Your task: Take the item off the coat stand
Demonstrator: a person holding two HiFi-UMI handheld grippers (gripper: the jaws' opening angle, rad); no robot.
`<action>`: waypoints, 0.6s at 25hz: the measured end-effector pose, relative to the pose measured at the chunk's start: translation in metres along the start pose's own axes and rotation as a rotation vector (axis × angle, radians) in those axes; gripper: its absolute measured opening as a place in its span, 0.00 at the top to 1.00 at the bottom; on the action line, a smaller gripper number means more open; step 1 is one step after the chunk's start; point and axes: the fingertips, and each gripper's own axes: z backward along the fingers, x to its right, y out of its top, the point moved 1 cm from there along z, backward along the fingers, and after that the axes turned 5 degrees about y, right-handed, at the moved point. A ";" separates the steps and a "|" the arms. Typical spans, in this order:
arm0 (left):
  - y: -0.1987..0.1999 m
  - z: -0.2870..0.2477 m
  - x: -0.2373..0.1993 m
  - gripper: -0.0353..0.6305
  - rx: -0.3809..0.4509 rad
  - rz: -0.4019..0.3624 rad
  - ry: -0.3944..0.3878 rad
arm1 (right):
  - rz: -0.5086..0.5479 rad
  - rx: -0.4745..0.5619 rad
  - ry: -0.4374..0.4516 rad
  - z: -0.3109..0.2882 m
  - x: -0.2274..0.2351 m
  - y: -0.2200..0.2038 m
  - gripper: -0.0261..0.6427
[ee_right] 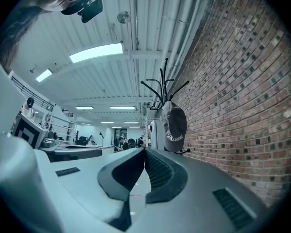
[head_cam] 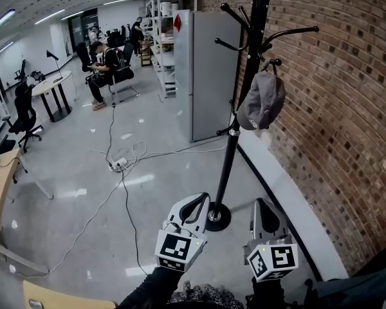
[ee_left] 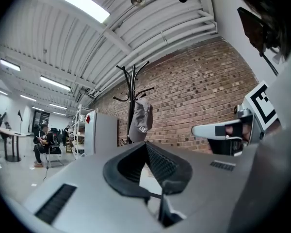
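The grey cap (head_cam: pixel 262 102) hung from a hook of the coat stand (head_cam: pixel 235 134) in the head view; the left gripper (head_cam: pixel 199 201) and right gripper (head_cam: pixel 262 206) sat low beside the stand's base, one each side. In the left gripper view the jaws met, empty, well short of the stand. In the right gripper view the jaws were pressed together on nothing, the cap (ee_right: pixel 175 125) on the stand beyond them

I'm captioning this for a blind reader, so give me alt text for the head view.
A grey cap hangs on a black coat stand beside a brick wall. Below, the left tongs and right tongs are held low near the stand's base, both shut and empty. A grey cabinet stands behind.
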 end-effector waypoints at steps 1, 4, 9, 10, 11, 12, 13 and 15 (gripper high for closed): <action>-0.002 -0.004 0.001 0.93 -0.003 0.001 0.001 | 0.000 -0.002 0.003 -0.002 0.004 -0.001 0.95; -0.007 -0.019 0.005 0.93 -0.005 0.004 0.012 | 0.004 -0.011 0.023 -0.013 0.018 -0.006 0.95; 0.000 -0.048 0.004 0.93 0.009 -0.001 0.052 | 0.000 0.005 0.068 -0.034 0.041 0.000 0.95; 0.002 -0.055 0.004 0.93 0.014 -0.003 0.061 | 0.004 0.010 0.079 -0.038 0.046 0.001 0.95; 0.003 -0.061 0.004 0.93 0.017 -0.006 0.068 | 0.009 0.011 0.089 -0.041 0.050 0.002 0.95; 0.004 -0.066 0.006 0.93 0.019 -0.012 0.072 | 0.013 0.011 0.099 -0.044 0.055 0.002 0.95; 0.005 -0.071 0.009 0.93 0.020 -0.019 0.075 | 0.015 0.008 0.105 -0.047 0.061 0.002 0.95; 0.005 -0.078 0.011 0.93 0.022 -0.029 0.083 | 0.015 0.007 0.104 -0.051 0.073 0.000 0.95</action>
